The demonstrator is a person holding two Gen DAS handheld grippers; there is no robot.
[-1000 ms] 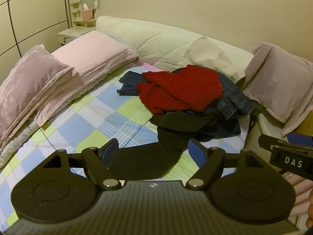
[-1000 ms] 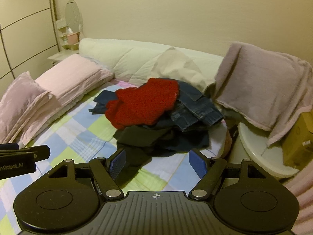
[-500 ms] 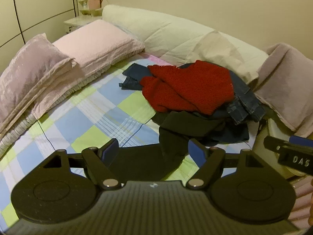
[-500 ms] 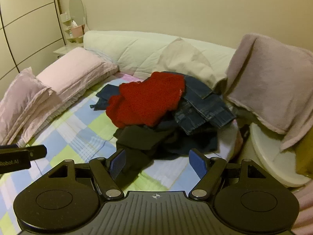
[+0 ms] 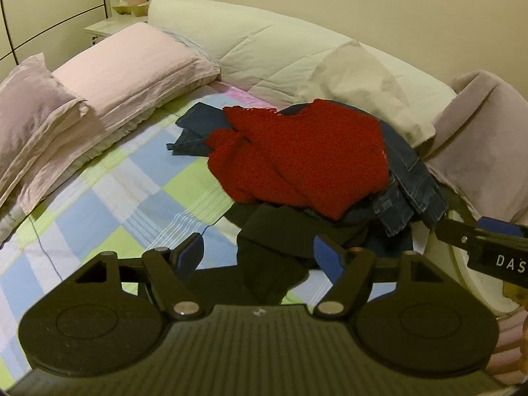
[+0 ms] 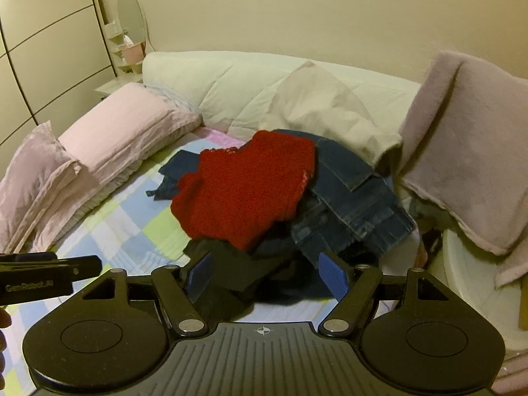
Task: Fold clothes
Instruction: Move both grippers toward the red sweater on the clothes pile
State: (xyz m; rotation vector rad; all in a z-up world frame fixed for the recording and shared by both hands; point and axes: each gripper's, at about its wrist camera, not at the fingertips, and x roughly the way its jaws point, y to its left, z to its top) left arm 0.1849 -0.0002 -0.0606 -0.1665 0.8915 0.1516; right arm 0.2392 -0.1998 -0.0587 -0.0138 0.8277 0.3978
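Left gripper (image 5: 257,254) and right gripper (image 6: 265,275) released, jaws spread, hovering near a heap: red sweater (image 6: 244,191) atop jeans (image 6: 356,204) and dark garment (image 5: 277,250) on checked bed (image 5: 109,204).

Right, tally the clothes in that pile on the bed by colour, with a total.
Red: 1, the fuzzy red knitted sweater
Blue: 1 at least, the dark blue denim garment; the folds hide whether it is more
Black: 1, the limp black cloth garment
Total: 3
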